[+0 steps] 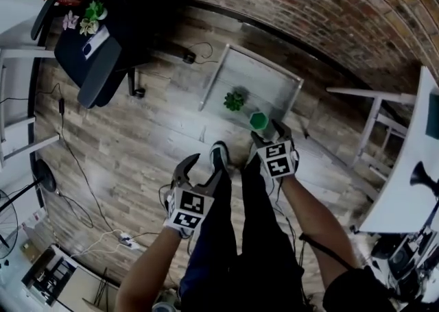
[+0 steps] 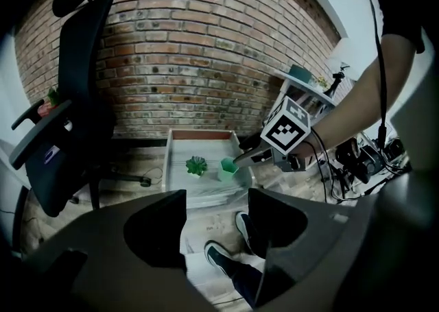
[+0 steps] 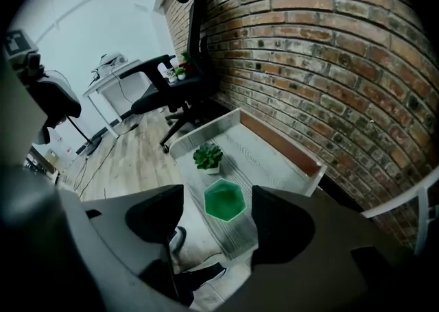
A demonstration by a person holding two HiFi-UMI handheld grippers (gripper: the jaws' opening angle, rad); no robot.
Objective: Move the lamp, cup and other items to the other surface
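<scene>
The green hexagonal plastic cup [image 3: 224,201] is sitting upright near the front end of the low white rectangular table with a raised rim [image 3: 278,147]. That table is pushed up against the red brick wall [image 3: 329,64], and a small green succulent in a white pot [image 3: 207,157] sits on it just behind the cup. The right gripper [image 1: 266,131] is angled down over the cup with its jaws spread wide; the cup is between them but I can't see the pads squeezing it. The left gripper [image 2: 217,218] hangs nearer the person, also spread with nothing in it, just the wood plank floor [image 2: 206,225] and a dark shoe [image 2: 221,257] below, with a black office chair [image 2: 75,125] off to the side.
</scene>
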